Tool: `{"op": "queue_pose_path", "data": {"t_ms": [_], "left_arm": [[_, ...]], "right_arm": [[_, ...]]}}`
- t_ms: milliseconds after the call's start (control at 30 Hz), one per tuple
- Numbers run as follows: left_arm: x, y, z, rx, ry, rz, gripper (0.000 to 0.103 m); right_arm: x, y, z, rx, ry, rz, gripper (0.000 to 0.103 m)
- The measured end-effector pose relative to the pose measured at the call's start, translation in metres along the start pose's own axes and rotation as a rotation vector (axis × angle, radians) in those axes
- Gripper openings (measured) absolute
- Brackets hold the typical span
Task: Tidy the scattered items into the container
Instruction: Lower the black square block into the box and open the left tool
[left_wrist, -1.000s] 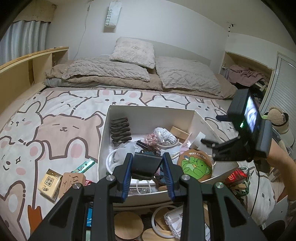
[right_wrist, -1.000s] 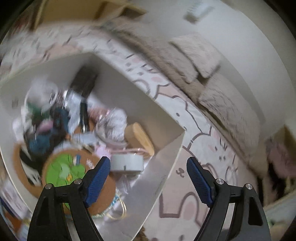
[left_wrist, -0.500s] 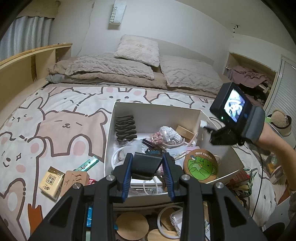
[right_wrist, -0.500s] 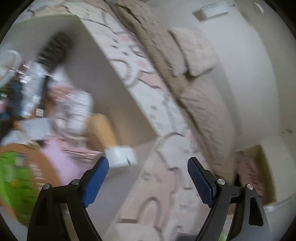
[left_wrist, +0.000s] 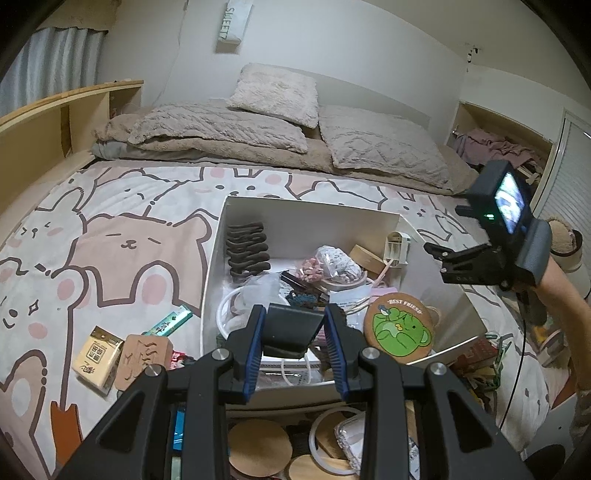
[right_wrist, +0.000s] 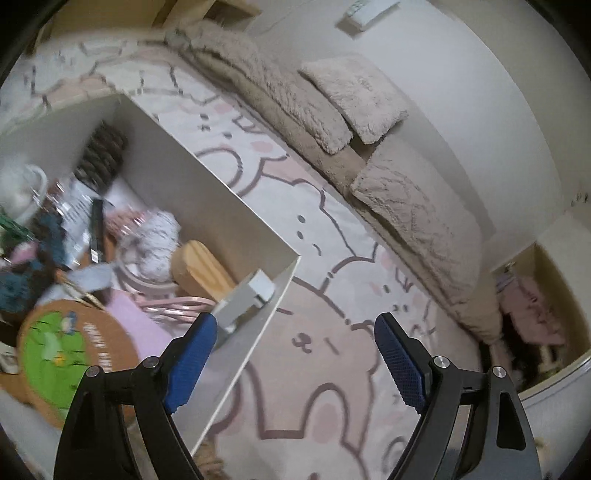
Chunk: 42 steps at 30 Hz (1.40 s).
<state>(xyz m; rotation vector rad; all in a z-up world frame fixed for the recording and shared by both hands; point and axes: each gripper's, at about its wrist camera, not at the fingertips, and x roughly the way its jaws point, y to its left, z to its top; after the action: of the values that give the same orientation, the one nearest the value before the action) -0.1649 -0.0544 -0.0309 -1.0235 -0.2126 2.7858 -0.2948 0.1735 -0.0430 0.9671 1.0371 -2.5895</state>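
Note:
A white open box (left_wrist: 314, 212) sits on the bed, holding several items: a dark comb-like piece, a round frog coaster (left_wrist: 402, 328), bags and cords. My left gripper (left_wrist: 295, 330) is shut on a dark grey block (left_wrist: 290, 328), held above the box's near wall. My right gripper (right_wrist: 295, 354) is open and empty, to the right of the box by its far right corner (right_wrist: 291, 264); it shows in the left wrist view (left_wrist: 461, 262). A small white holder (left_wrist: 397, 248) rests on the box's right wall.
On the bear-print sheet left of the box lie a yellow packet (left_wrist: 96, 357), a wooden tile (left_wrist: 142, 356) and a green wrapper (left_wrist: 170, 322). Wooden discs (left_wrist: 258, 448) and rings lie in front of the box. Pillows (left_wrist: 275, 92) are at the bed's head.
My right gripper has let go of the small white holder, which now rests on the box's right wall, and has drawn back to the right. My left gripper holds still with the block.

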Motion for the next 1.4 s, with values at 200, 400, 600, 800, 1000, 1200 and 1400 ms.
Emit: {"op": "queue_pose_path", "data": {"t_ms": [200, 400, 600, 800, 1000, 1200, 1400], "left_arm": [[0.002, -0.008, 0.002, -0.003, 0.012, -0.018, 0.032], [0.005, -0.017, 0.009, 0.002, 0.010, -0.024, 0.032], [0.015, -0.022, 0.023, -0.014, 0.018, -0.032, 0.032], [0.039, -0.027, 0.047, -0.028, 0.057, -0.022, 0.032], [0.083, -0.028, 0.074, -0.081, 0.150, -0.035, 0.032], [0.128, -0.027, 0.097, -0.143, 0.267, -0.047, 0.032], [0.162, -0.017, 0.110, -0.215, 0.305, -0.051, 0.032]], "right_arm": [[-0.042, -0.019, -0.014, 0.184, -0.113, 0.146, 0.088], [-0.082, -0.026, -0.032, 0.296, -0.212, 0.241, 0.088], [-0.101, -0.030, -0.046, 0.359, -0.269, 0.295, 0.088], [-0.108, -0.030, -0.058, 0.403, -0.300, 0.357, 0.089], [-0.107, -0.026, -0.063, 0.405, -0.300, 0.392, 0.090], [-0.106, -0.028, -0.068, 0.407, -0.304, 0.408, 0.090], [-0.102, -0.031, -0.075, 0.427, -0.302, 0.433, 0.090]]}}
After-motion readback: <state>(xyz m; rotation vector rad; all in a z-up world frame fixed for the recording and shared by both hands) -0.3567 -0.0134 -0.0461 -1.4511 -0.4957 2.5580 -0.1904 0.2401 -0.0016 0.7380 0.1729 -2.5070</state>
